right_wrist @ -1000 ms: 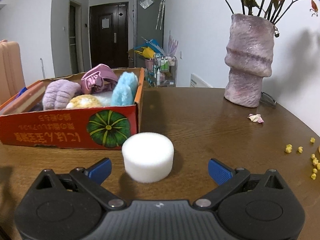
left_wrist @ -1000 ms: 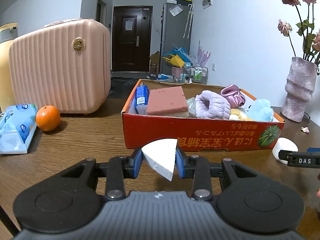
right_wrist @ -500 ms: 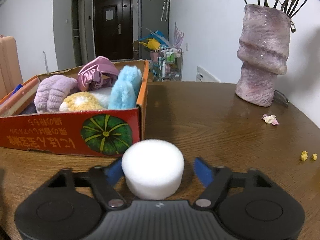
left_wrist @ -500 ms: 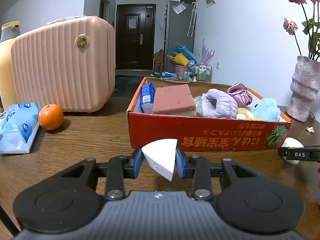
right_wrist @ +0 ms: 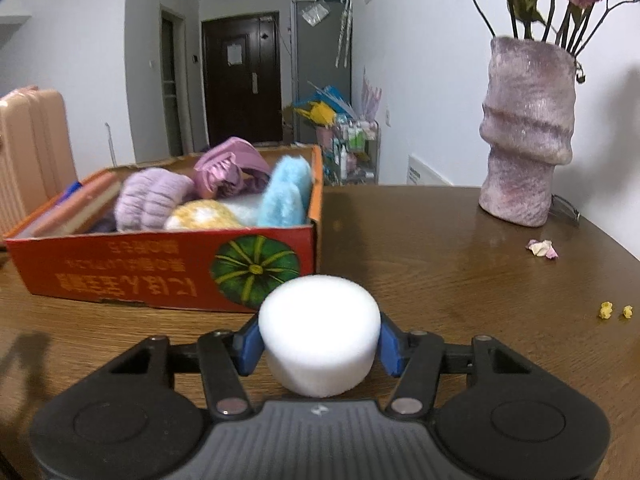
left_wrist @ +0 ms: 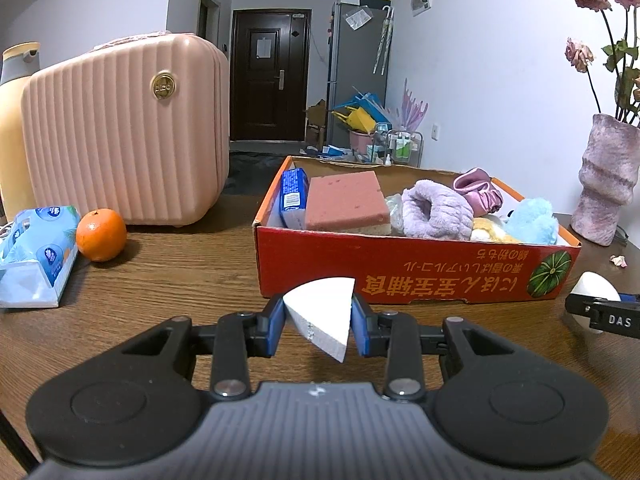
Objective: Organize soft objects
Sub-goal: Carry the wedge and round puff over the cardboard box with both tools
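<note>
Pick-up stage of sorting soft items into the red cardboard box (left_wrist: 416, 268). The left gripper (left_wrist: 318, 320) is clamped on a white wedge of foam (left_wrist: 322, 314), held clear above the wooden surface (left_wrist: 180, 280) just in front of the box's near wall. The right gripper (right_wrist: 320, 346) is closing its jaws around a white foam cylinder (right_wrist: 319, 340) — the blue pads sit against its two sides, and the piece appears to rest on the surface near the box's right-hand corner, beside the pumpkin print. The box already holds a pink sponge block (left_wrist: 346, 202), a lilac fluffy roll (left_wrist: 434, 210), a pale blue plush piece (left_wrist: 534, 222) and other soft things, packed fairly full. A pink suitcase (left_wrist: 124, 128), an orange (left_wrist: 101, 234) and a vase (right_wrist: 526, 136) stand apart and seem no part of the job.

Judged next move: finish the squeeze on the cylinder without crushing it, lift both pieces over the box rim, and release them into whatever gap remains — likely near the front, where the contents sit lower.
</note>
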